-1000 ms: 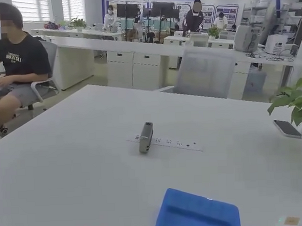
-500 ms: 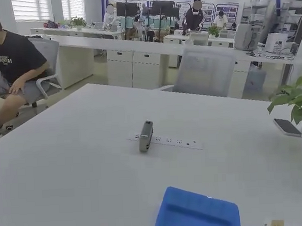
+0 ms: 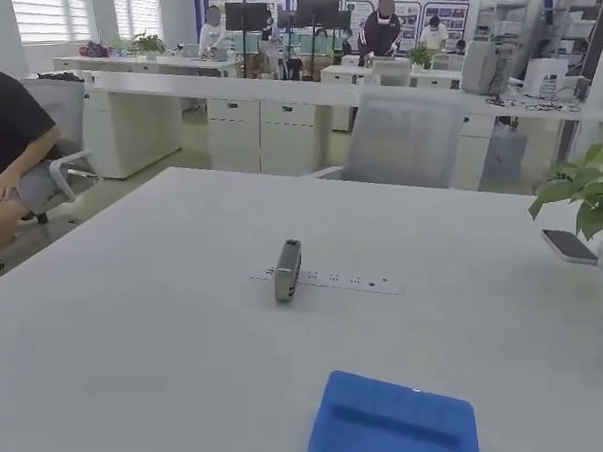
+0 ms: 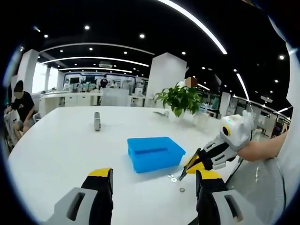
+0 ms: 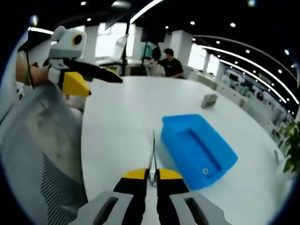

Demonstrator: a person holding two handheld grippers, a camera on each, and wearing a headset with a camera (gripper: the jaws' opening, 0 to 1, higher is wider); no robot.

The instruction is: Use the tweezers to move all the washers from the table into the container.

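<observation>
Left gripper view: left gripper [image 4: 153,182] sits low over the white tabletop [image 4: 70,150]. Its fingers [image 4: 101,185] are wide apart w/ nothing btw them. The blue container [image 4: 153,153] stands ahead of it, open side up. A few small washers [image 4: 174,179] lie close together on the bare tabletop, just off the container's near right corner. The right gripper [image 4: 191,165] comes in from the right w/ tweezers [image 4: 183,173] sticking out of it. The tweezers' tip is down right beside the washers; can't tell if it touches one.

Right gripper view: right gripper [image 5: 151,174] has its fingers [image 5: 136,174] pressed together, clamped on the tweezers [image 5: 153,147]. The tweezers run straight ahead, tip just beside the container's [image 5: 199,140] near left edge. Too thin to tell if the tip holds anything. One washer [image 5: 205,171] lies inside the container near its near corner. The left gripper [image 5: 115,77] is at upper left, well apart from the tweezers.

Head view: the container [image 3: 390,422] is at the bottom edge, right of ctr. Beyond it a small grey box [image 3: 287,270] stands on a flush power strip [image 3: 349,281] mid tabletop [image 3: 136,323]. A phone [image 3: 570,245] lies far right near a potted plant [image 3: 586,199]. A grey office chair [image 3: 403,141] is at the far side, and a seated person [image 3: 3,149] at left.
</observation>
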